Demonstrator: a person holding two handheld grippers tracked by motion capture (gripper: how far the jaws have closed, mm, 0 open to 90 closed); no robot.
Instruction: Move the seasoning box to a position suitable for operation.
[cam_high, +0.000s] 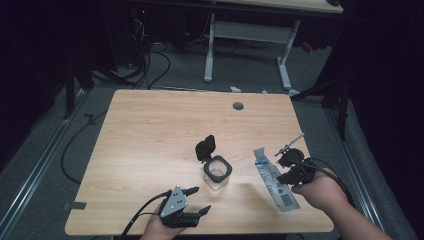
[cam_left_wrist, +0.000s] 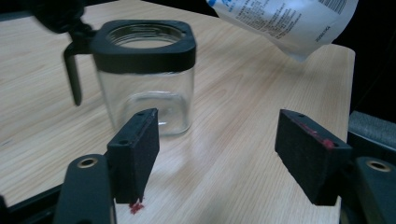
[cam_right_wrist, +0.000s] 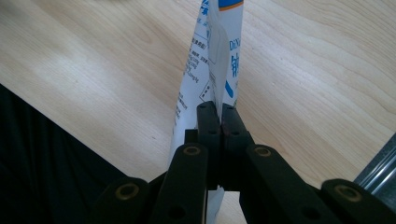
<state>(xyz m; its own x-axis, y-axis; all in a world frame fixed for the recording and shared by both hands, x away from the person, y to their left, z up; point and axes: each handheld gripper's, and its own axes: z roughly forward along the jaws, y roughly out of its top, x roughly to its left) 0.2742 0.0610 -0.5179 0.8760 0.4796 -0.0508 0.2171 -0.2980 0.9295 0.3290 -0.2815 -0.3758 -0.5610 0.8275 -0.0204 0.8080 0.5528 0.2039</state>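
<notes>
The right gripper (cam_right_wrist: 219, 114) has its black fingers pressed together on the flat white plastic pouch with blue print and a barcode (cam_right_wrist: 210, 60), pinching it near one narrow end so that the rest stands away from the pads. In the high view this pouch (cam_high: 272, 177) hangs by the right gripper (cam_high: 290, 167) over the bench's near right part, close to its right edge. It looks light, thin and floppy, with a smooth film that could slide out of a loose pinch; a grip on the sealed edge, as now, seems the safest hold, and a hard squeeze on the body might force the contents out. The left gripper (cam_left_wrist: 219, 154) has its fingers spread wide with nothing between them. Just beyond its left pad (cam_left_wrist: 135, 149) stands the clear square glass jar with a black plastic collar and a flipped-open black lid (cam_left_wrist: 144, 79), apart from the pads. The jar (cam_high: 217, 172) sits at the middle of the light wooden bench (cam_high: 150, 130), between the two grippers, and the left gripper (cam_high: 192, 200) is at the near edge. The jar looks rigid, heavier, breakable and slick; its flat walls below the collar would suit the pads best.
</notes>
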